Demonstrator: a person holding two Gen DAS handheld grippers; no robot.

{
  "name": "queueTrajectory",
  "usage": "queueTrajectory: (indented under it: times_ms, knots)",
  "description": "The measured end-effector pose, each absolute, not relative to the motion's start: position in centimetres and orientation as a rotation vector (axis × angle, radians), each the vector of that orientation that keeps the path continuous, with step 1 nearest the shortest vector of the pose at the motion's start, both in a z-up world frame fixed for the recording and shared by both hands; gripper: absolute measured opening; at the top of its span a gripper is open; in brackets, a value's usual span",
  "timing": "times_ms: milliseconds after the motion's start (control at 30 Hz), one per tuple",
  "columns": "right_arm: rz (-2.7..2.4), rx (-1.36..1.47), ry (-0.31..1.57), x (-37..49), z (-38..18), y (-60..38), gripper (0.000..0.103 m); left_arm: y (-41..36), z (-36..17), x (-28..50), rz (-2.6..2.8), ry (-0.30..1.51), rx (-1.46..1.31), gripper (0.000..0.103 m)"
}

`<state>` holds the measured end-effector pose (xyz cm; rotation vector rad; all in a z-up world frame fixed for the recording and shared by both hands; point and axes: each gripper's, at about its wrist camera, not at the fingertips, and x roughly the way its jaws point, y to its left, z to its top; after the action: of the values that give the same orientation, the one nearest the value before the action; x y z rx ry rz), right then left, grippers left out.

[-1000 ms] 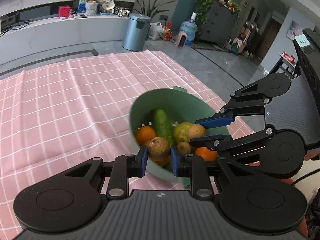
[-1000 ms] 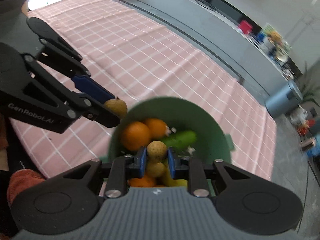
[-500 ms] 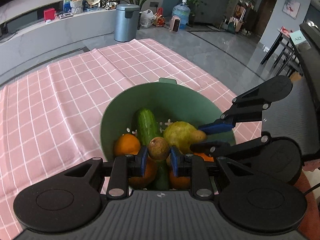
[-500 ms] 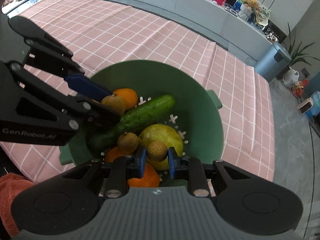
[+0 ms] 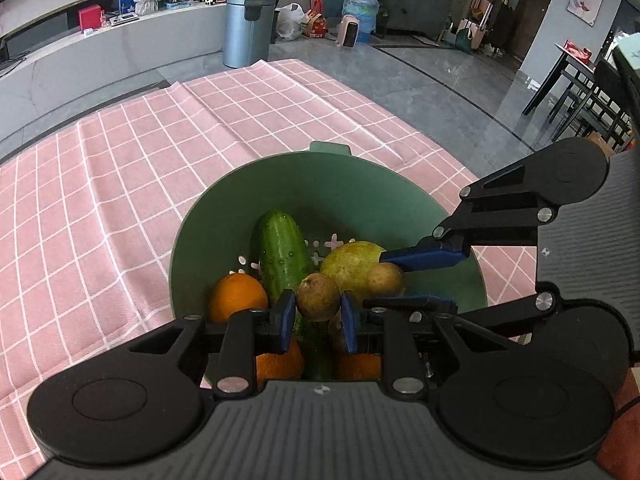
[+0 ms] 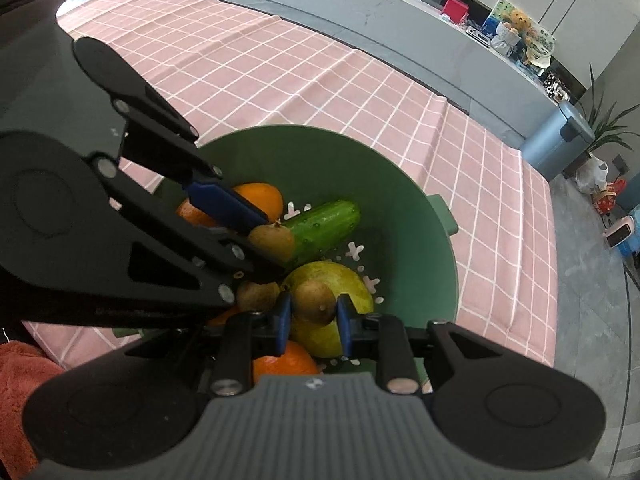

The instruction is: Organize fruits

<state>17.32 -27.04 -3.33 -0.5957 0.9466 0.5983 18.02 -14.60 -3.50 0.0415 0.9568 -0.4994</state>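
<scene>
A green colander bowl sits on the pink checked cloth. It holds a cucumber, a yellow-green pear, several oranges and a loose small brown fruit. My left gripper is shut on a small brown round fruit above the bowl. My right gripper is shut on another small brown fruit over the pear.
The pink checked tablecloth spreads left and far of the bowl. The table's right edge drops to the grey floor. A grey bin and a long counter stand beyond. A red towel lies near me.
Both grippers have moved in over the bowl and lower toward the fruit, each still holding its small brown fruit. The bowl now fills more of both views.
</scene>
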Motion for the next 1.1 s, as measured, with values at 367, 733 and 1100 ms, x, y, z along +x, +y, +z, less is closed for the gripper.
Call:
queueTrajectory:
  times_ms: [367,733,1100]
  knots:
    - [0.591,-0.629,0.934,16.6,-2.6,-26.9,0.034,-14.8,-2.0,17.0,-0.471,0.926,0.069,0.051]
    - [0.526,-0.607,0.841,14.0,0.9,-26.9,0.06,-13.2,2.3,13.1,-0.4,0.819,0.085,0.06]
    - [0.409,-0.262,0.707,7.9,4.9,-28.5,0.077,-11.7,6.3,6.4,-0.263,0.591,0.121,0.069]
